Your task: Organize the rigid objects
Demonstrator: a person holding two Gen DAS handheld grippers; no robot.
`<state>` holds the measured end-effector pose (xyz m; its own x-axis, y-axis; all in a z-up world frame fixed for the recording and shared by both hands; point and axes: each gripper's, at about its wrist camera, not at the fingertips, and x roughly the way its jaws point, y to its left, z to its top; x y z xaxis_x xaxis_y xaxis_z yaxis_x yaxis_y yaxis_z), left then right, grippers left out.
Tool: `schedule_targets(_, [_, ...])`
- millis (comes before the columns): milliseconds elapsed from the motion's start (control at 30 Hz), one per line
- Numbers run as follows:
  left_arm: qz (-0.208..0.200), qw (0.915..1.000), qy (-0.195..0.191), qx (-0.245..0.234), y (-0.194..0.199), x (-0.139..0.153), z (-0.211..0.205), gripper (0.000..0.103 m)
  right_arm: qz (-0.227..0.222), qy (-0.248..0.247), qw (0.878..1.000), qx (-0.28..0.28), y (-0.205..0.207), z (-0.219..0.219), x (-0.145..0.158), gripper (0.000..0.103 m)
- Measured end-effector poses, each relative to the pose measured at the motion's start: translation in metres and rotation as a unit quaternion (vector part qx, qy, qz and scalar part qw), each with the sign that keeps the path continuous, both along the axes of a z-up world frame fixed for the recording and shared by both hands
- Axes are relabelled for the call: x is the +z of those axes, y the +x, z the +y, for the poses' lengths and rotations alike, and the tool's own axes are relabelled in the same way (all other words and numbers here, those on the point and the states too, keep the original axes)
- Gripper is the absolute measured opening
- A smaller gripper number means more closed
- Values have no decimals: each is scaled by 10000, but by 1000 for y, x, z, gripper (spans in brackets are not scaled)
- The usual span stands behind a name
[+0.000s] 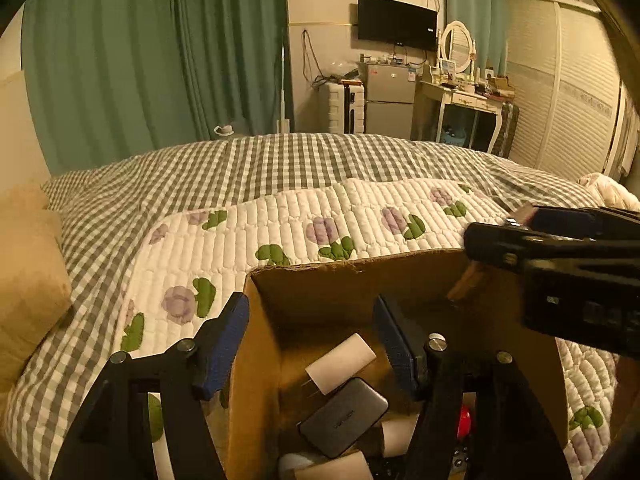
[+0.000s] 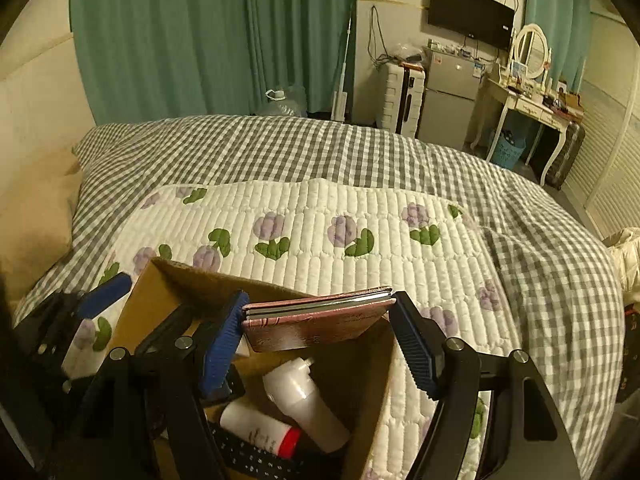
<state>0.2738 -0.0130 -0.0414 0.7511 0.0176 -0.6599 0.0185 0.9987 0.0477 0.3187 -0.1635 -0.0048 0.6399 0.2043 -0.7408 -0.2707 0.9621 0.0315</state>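
1. Left gripper is standing released, its jaws spread apart and straddling the left wall of the cardboard box: the left finger is sitting outside the box over the floral quilt, and the right finger is hanging inside the box.
2. Right gripper is clamping a pink booklet between its blue pads; the booklet is lying flat and spanning the gap from pad to pad, just above the open box.
3. In the left wrist view, the box is holding, from left to right: one white charger block, one grey power bank just below it, and one red-tipped item partly hidden behind the right finger. White cylindrical pieces are lying at the bottom edge; their count cannot be determined.
4. In the right wrist view, the box is holding two white bottles: one with a red cap on the left and one with a white nozzle on the right. One black remote is lying beneath them.
5. The box is resting on the floral quilt, which is lying on the grey checked bedspread.
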Motion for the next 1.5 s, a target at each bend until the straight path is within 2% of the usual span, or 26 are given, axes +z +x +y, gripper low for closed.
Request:
schedule_targets(200, [-102,9999,30,15,-20,16,2,67,-208,12,9997,-128,-13,-2,8,75])
schedule_targets(400, [-497,9988,13,42,-53,59,5,67,-588,-1,9980,-233,-52,-17,54,75])
schedule_targets(667, [-1179,9929,151,95,-126,128,3,67,-1376,102,9900,-294,-139,-34,130,77])
schedule_targets(767, [-1408,9900,107,59,-157,144,2,67,-1654,123,9858,-257,-179,-37,145,80])
schedule_targets(833, [-1572,9875,72,71,-179,148,3,72,-1834,58,9828,-221,-205,-36,148,83])
schedule_targets(967, [-1815,9832,2,179,-205,137,7,85,-2173,-86,9756,-300,-250,-32,135,87])
schedule_targets(1067, [-1907,9813,-126,221,-217,114,13,102,-2225,66,9744,-327,-264,-30,115,96])
schedule_targets(1100, [-1942,9806,-159,221,-220,106,14,103,-2207,131,9748,-309,-266,-30,107,103])
schedule_targets(1167, [-2041,9778,-110,456,-222,87,18,103,-2223,240,9744,-231,-267,-31,89,103])
schedule_targets(1300, [-1826,9822,-15,447,-216,53,21,103,-2200,171,9749,-287,-261,-29,56,103])
schedule_targets(1400, [-1717,9844,-143,354,-217,41,22,103,-2172,496,9741,-392,-258,-35,39,103])
schedule_targets(1500, [-1730,9845,-62,284,-219,35,21,103,-2170,587,9736,-401,-254,-35,24,103])
